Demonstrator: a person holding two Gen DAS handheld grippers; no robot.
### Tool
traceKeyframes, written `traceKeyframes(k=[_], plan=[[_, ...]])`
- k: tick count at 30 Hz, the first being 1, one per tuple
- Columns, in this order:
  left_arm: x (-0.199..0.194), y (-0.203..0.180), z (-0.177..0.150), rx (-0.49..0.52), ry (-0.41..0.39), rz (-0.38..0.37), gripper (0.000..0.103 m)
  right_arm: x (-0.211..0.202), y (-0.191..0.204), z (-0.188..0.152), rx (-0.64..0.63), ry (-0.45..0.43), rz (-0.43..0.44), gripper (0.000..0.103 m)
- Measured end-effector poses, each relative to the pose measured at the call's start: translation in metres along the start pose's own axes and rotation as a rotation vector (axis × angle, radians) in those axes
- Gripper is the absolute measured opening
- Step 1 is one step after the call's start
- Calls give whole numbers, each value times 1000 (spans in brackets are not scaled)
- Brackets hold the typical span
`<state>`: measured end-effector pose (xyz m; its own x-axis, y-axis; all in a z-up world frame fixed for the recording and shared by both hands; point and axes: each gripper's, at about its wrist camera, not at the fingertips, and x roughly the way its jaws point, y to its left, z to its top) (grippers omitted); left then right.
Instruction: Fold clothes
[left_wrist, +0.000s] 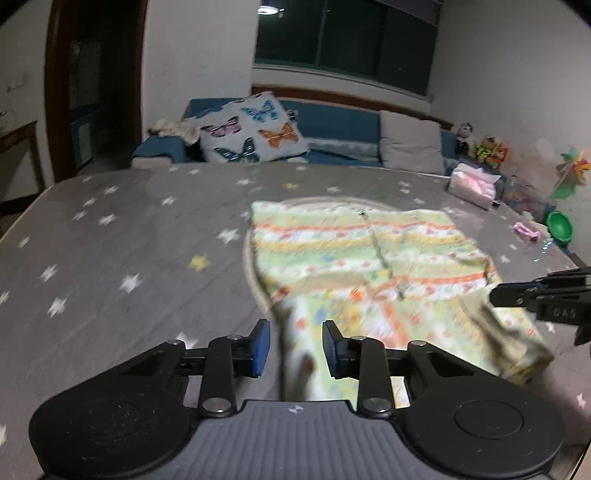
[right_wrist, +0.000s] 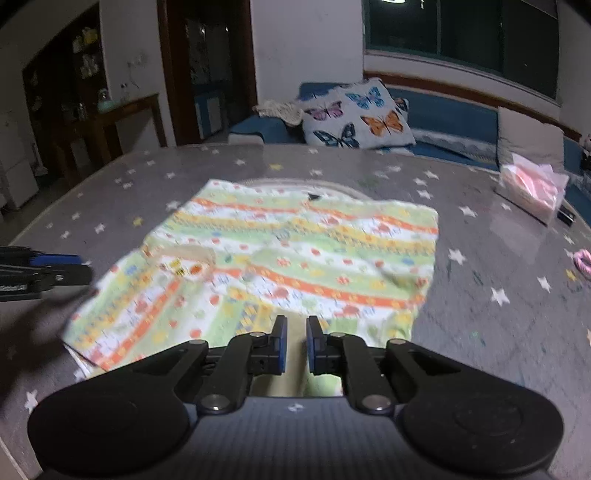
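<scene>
Your left gripper (left_wrist: 295, 347) stands parted with a fold of the patterned garment (left_wrist: 369, 258) between its pads; your right gripper (right_wrist: 296, 343) is narrowly parted over the near hem, clamping nothing clearly. That garment lies partly doubled, near edge turned over, on the star-print counter (left_wrist: 110, 240). Beyond: butterfly pillow (left_wrist: 251, 129), blue sofa (left_wrist: 332, 118), dark window (left_wrist: 343, 33).
</scene>
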<state>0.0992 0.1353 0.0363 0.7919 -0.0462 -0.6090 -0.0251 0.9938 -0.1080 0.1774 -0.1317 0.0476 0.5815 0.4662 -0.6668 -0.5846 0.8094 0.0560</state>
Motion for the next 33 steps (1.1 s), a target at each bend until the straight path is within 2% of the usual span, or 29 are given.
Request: traceKeyframes(k=[5, 11, 15, 18, 20, 23, 27, 33], plan=[[27, -21, 12, 63, 16, -52, 30, 20, 6, 2, -17, 34, 41, 11], [55, -26, 5, 107, 77, -27, 29, 31, 1, -3, -27, 73, 36, 11], [45, -32, 4, 125, 62, -45, 29, 16, 7, -2, -71, 65, 60, 14], [38, -45, -2, 171, 60, -75, 30, 7, 16, -4, -104, 67, 111, 21], [34, -54, -5, 201, 58, -96, 30, 4, 23, -9, -131, 70, 124, 21], [28, -67, -12, 251, 56, -119, 30, 3, 29, -17, -165, 85, 125, 21], [20, -73, -27, 322, 44, -102, 30, -7, 24, -26, -162, 92, 111, 21], [11, -70, -37, 324, 39, -104, 31, -15, 12, -37, -132, 95, 99, 21]])
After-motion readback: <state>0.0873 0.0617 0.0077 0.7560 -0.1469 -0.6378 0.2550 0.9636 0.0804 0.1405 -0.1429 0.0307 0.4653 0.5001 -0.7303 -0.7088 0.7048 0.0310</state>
